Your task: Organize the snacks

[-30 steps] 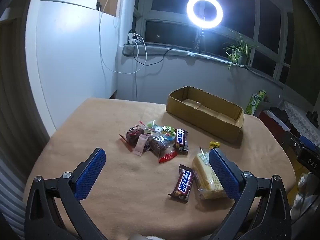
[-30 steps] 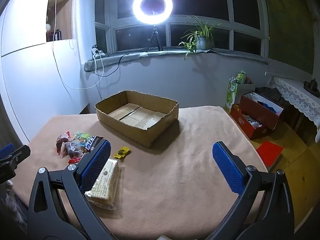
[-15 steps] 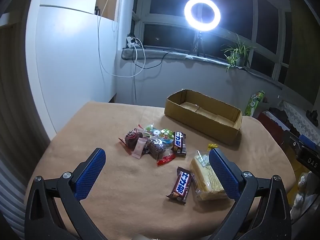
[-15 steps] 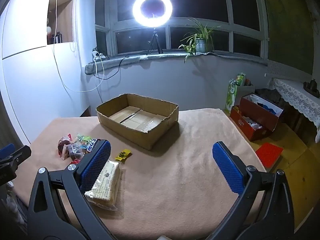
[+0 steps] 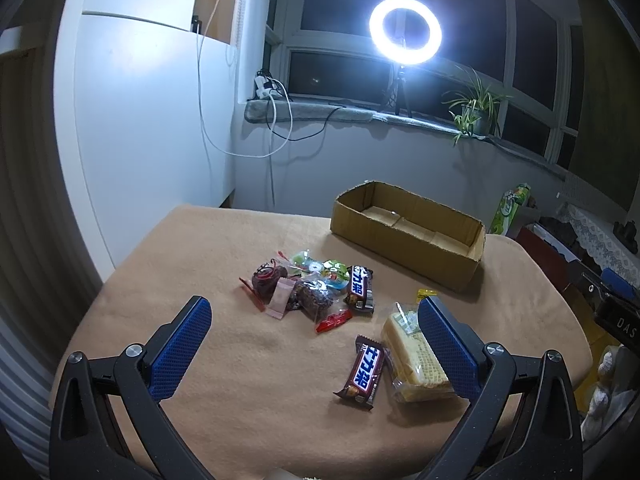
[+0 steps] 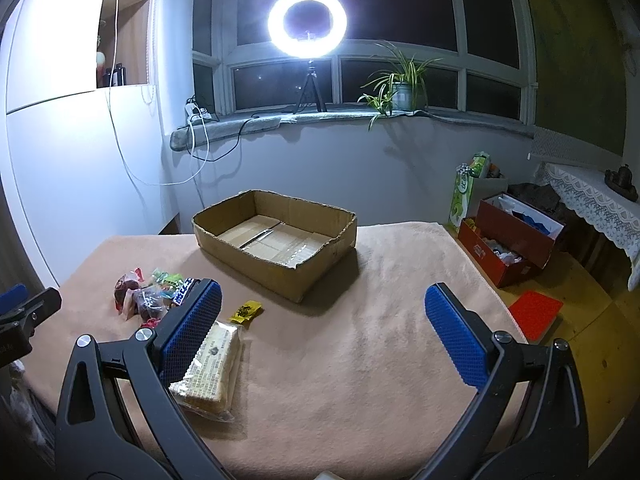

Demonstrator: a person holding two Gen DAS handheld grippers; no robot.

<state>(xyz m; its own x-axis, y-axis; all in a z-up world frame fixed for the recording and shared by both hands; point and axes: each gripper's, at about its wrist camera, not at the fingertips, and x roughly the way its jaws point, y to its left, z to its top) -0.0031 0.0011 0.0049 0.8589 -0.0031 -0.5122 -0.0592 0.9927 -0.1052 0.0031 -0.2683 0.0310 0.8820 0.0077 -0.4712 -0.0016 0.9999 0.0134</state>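
Observation:
An open cardboard box (image 5: 404, 236) (image 6: 276, 240) lies empty at the far side of the tan table. A heap of small wrapped snacks (image 5: 312, 288) (image 6: 154, 294) lies mid-table, with a brown chocolate bar (image 5: 362, 290) at its right. A second chocolate bar (image 5: 363, 372) and a pack of yellow wafers (image 5: 414, 356) (image 6: 210, 364) lie nearer. A small yellow candy (image 5: 426, 293) (image 6: 246, 311) sits before the box. My left gripper (image 5: 316, 340) is open above the near table, holding nothing. My right gripper (image 6: 324, 332) is open too, its left finger beside the wafers.
The tan cloth-covered table (image 6: 380, 340) has bare room on its right half. A ring light (image 6: 307, 22) and a potted plant (image 6: 402, 86) stand on the windowsill. On the floor to the right are red boxes (image 6: 512, 240) and a green carton (image 6: 464, 196).
Both grippers have drawn back and tilted slightly, so the table and box sit lower in view. No snack has moved, and both stay open.

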